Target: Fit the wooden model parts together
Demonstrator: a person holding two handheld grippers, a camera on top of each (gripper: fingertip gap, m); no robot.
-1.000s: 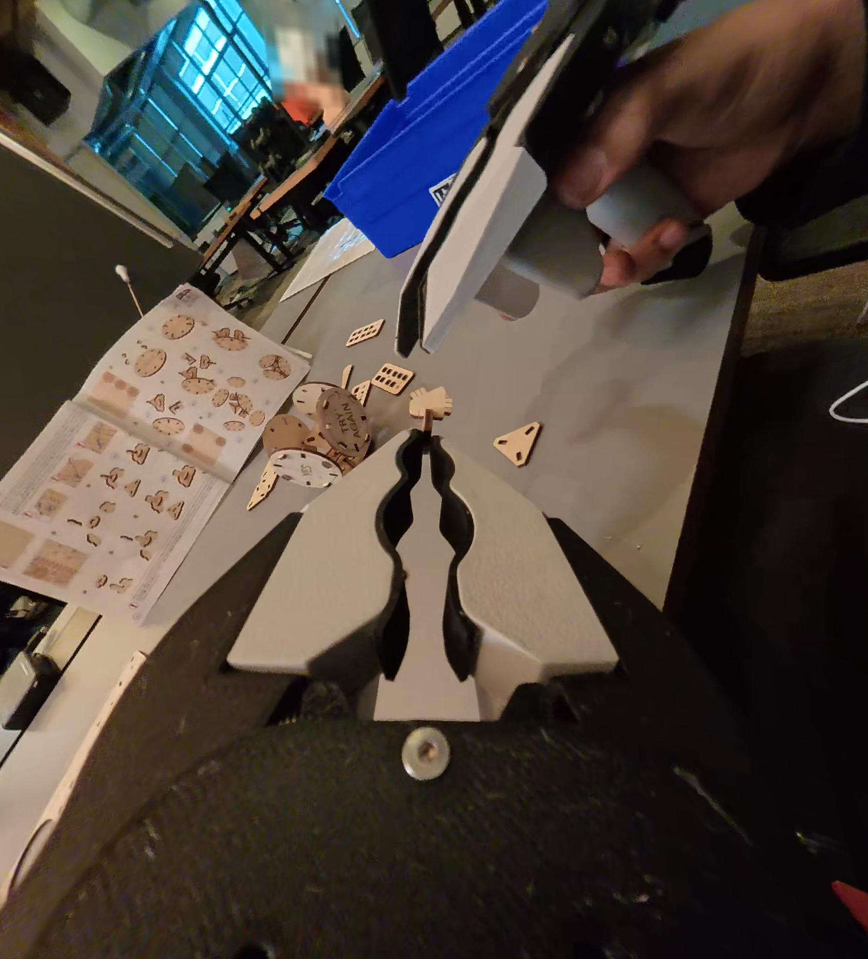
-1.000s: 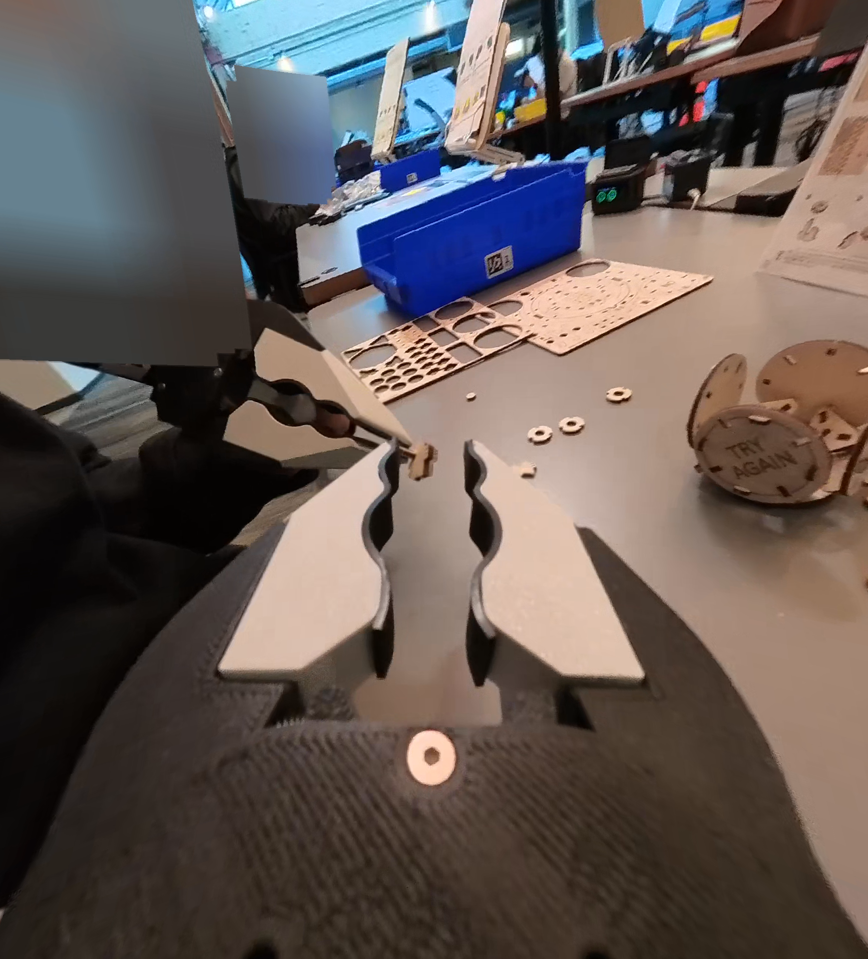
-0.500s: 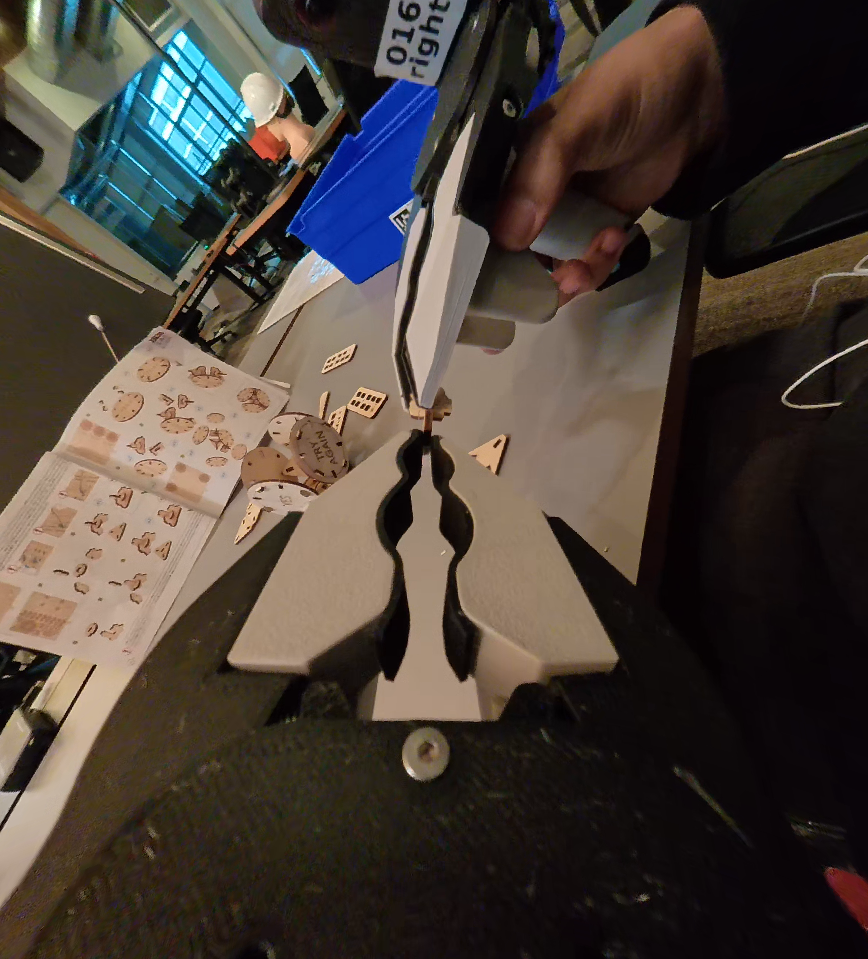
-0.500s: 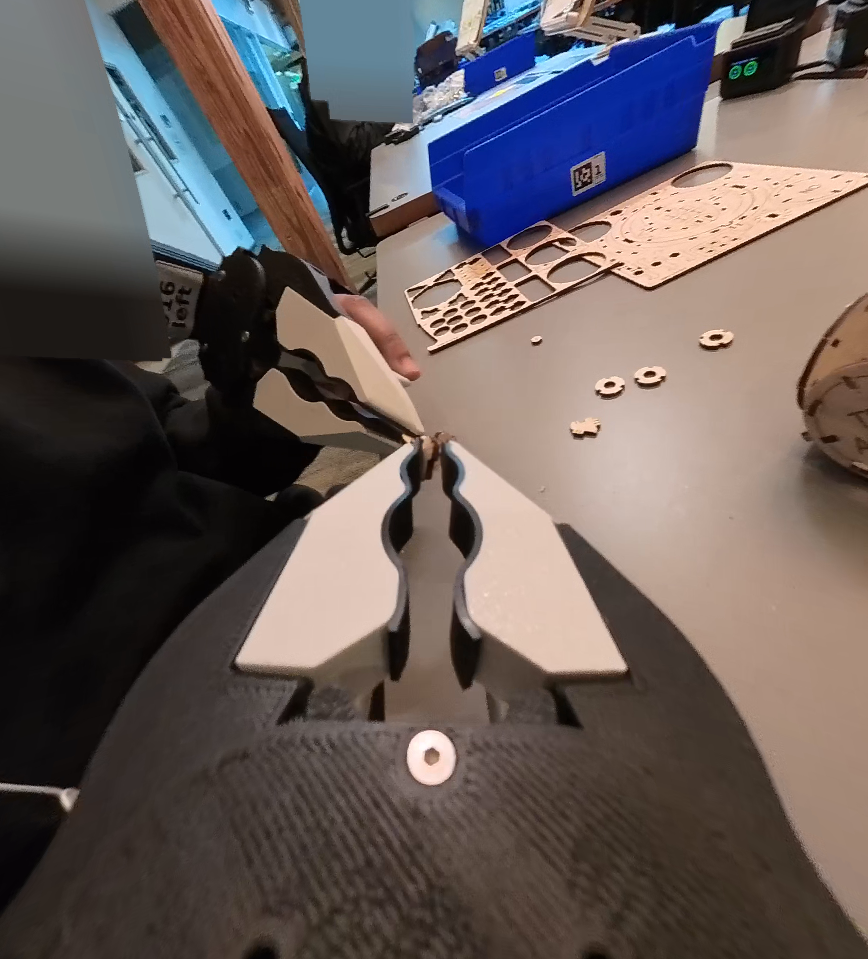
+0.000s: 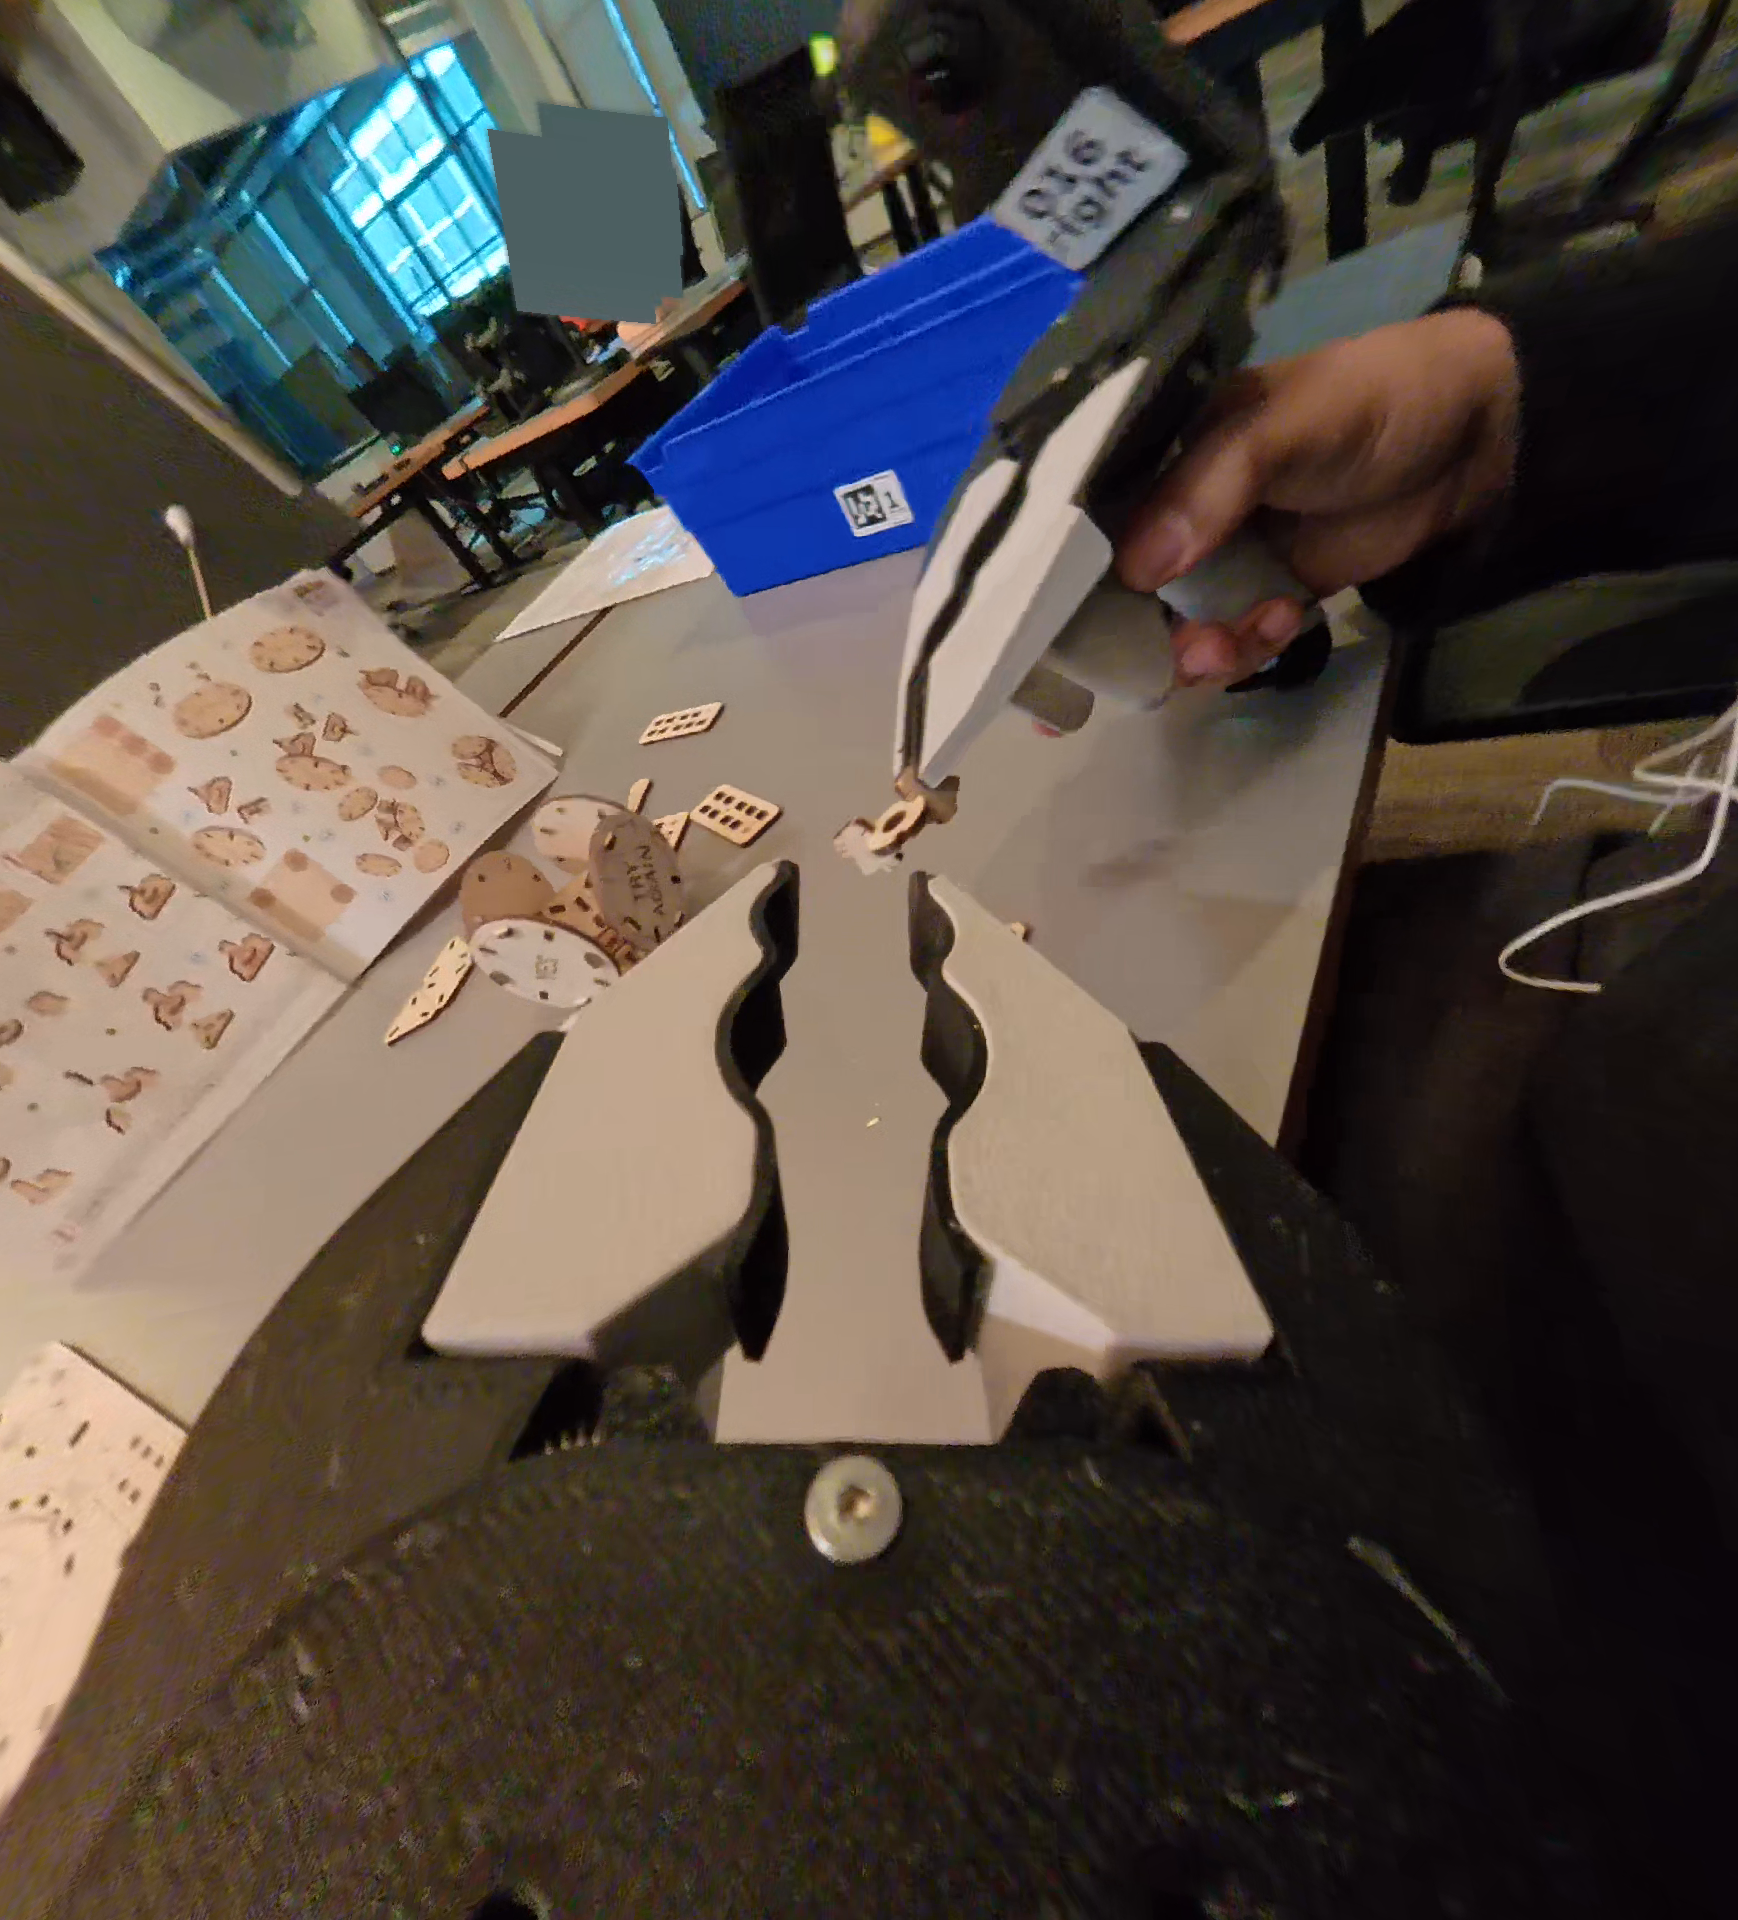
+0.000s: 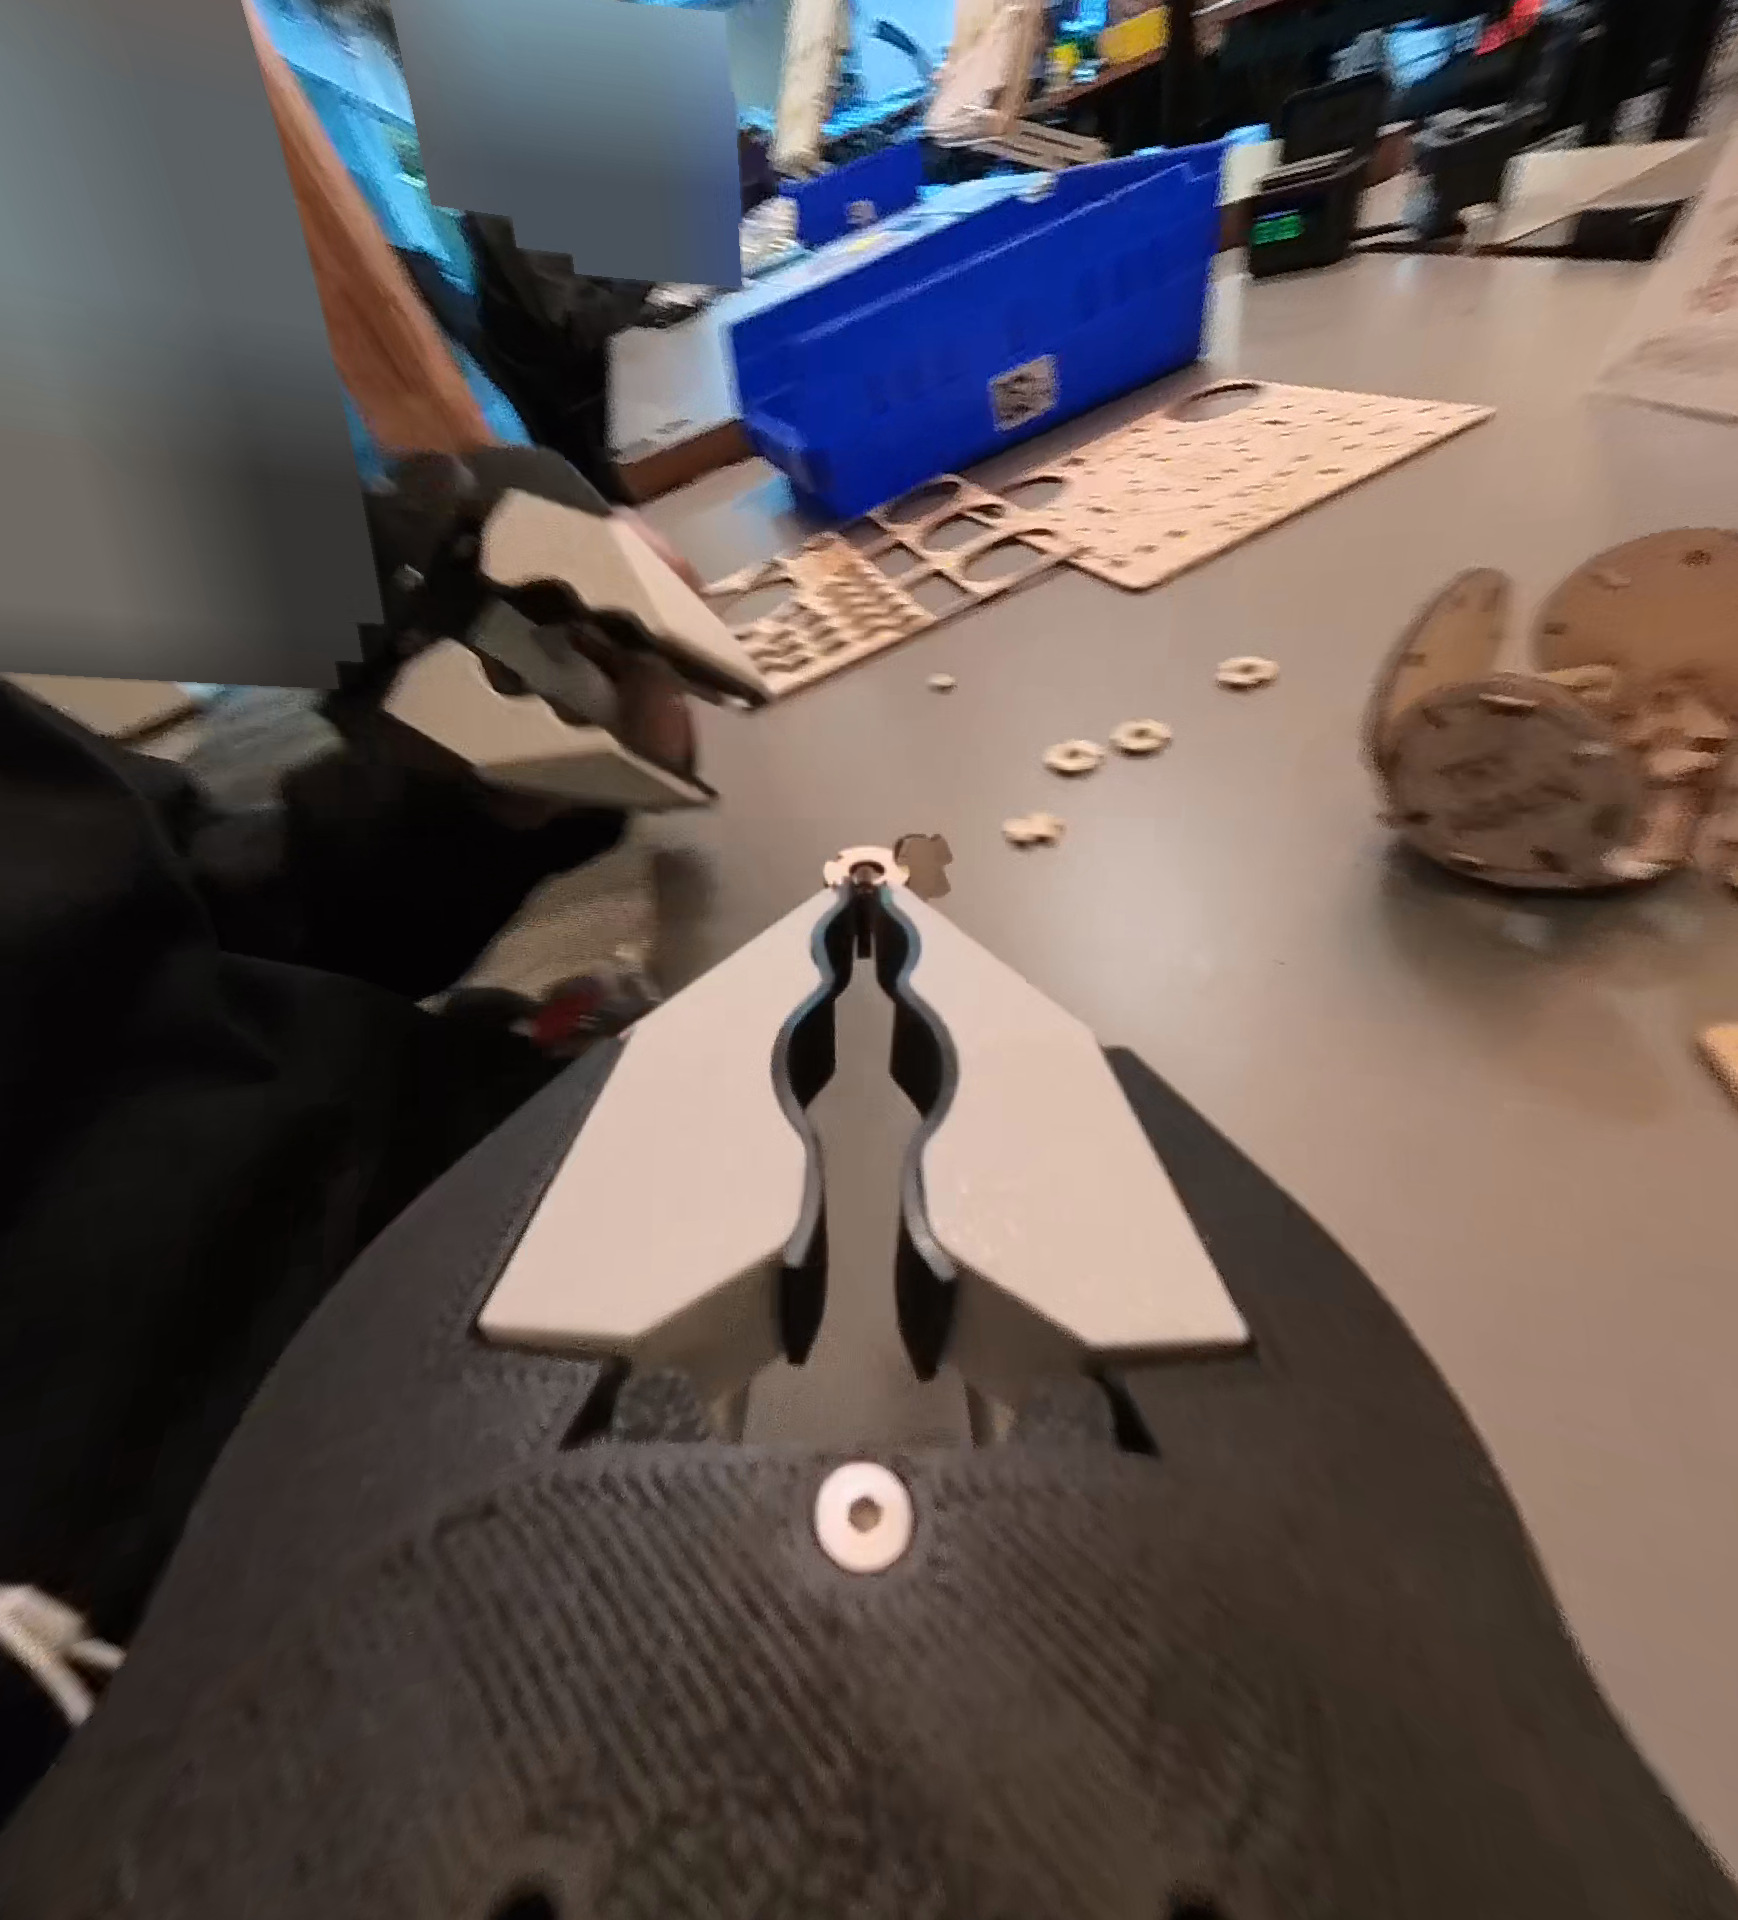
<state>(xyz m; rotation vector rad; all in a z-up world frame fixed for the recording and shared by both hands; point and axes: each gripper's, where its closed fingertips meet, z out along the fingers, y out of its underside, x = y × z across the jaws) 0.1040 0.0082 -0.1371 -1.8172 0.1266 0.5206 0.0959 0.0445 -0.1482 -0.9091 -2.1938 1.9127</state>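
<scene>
My right gripper [image 6: 865, 902] is shut on a small wooden part [image 6: 860, 865], a toothed ring on a thin peg with a second lobed piece behind it. In the left wrist view the right gripper [image 5: 919, 771] holds this part [image 5: 894, 821] just above the grey table [image 5: 1104, 831], a person's hand on its handle. My left gripper [image 5: 852, 881] is open and empty, its fingertips just short of the part and not touching it. It also shows in the right wrist view [image 6: 714, 743], jaws apart, off to the left.
A partly built wooden model of discs [image 5: 584, 904] [image 6: 1530, 769] stands on the table, with loose flat pieces around it. An open instruction booklet [image 5: 169, 883] lies left. A blue bin [image 5: 844, 416] [image 6: 969, 343], a cut-out wooden sheet [image 6: 1208, 488] and small wooden rings [image 6: 1104, 748] lie farther off. The gap from one gripper's tips to the other's is roughly 5 cm.
My left gripper held the small wooden part. My right gripper closed on it, then my left gripper opened, let go and drew back. The part now hangs in the right gripper alone.
</scene>
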